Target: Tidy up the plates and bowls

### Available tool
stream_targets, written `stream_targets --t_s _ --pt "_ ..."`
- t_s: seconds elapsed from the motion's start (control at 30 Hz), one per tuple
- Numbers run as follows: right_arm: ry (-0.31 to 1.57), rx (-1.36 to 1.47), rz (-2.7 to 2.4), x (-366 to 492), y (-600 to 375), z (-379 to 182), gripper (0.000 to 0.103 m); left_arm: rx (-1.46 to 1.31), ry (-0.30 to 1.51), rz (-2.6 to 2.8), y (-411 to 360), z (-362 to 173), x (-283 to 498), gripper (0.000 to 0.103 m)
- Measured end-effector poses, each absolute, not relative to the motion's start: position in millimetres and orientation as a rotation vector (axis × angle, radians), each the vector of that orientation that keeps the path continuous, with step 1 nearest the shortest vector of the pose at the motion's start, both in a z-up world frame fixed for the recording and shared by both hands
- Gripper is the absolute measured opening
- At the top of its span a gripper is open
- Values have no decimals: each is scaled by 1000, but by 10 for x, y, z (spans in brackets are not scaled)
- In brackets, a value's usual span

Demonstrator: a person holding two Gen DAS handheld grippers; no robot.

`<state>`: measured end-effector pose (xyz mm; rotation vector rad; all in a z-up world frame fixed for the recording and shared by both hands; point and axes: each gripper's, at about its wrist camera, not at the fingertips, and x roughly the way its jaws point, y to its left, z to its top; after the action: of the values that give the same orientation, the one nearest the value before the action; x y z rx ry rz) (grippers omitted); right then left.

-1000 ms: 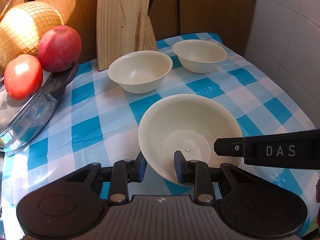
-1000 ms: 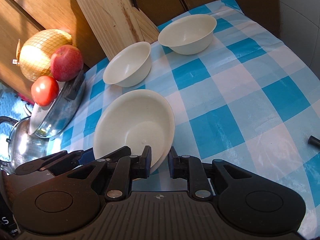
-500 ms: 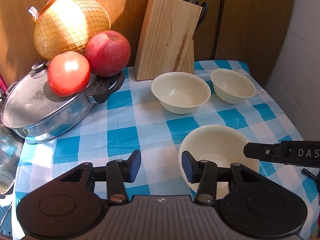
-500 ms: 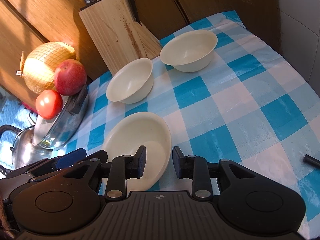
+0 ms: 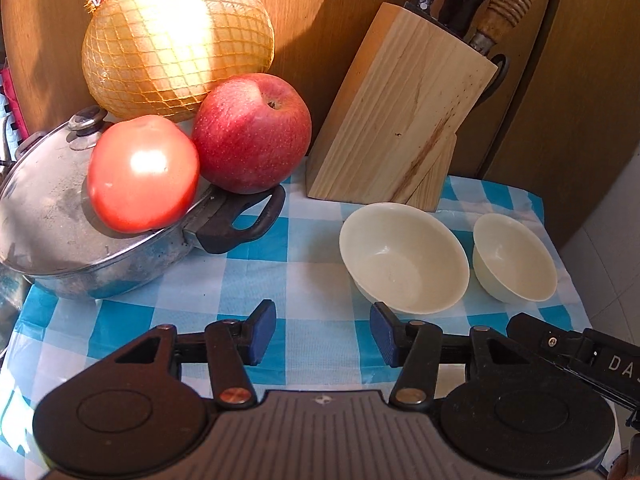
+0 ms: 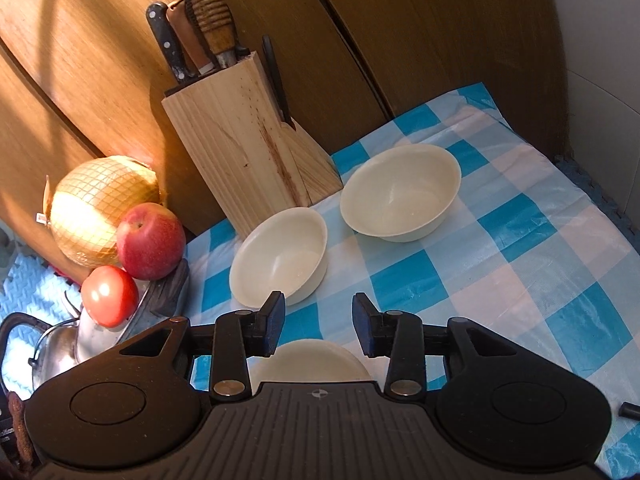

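Where sunlit | two cream bowls [image 6: 340,232] upright | third [image 6: 312,360] seemingly a plate

— What sort of place is this?
— A home kitchen: a wooden knife block [image 6: 248,152] full of knives, a lidded steel pot [image 5: 60,216] with a tomato [image 5: 142,174] and apple [image 5: 252,132] on it.
— Anything else?
— Cream bowls [image 6: 280,256] on a blue-checked tablecloth [image 6: 520,248], wooden cabinet doors [image 6: 420,40] behind.

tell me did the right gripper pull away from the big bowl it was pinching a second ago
Yes. The right gripper has backed off with jaws opening and empty. The big bowl now lies under it on the checked cloth, while the knife block looms larger.
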<state>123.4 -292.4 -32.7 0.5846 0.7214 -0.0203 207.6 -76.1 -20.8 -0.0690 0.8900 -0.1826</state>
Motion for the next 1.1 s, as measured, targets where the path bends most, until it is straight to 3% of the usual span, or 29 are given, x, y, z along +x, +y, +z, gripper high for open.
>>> stream_targets --t_s 0.37,1.1 --pt "765 552 -68 1780 -2834 -566 47 -6 875 -171 -980 -379 2505 46" --pt "786 586 -59 2140 -2796 -743 47 113 885 -172 -1283 -676 2659 46"
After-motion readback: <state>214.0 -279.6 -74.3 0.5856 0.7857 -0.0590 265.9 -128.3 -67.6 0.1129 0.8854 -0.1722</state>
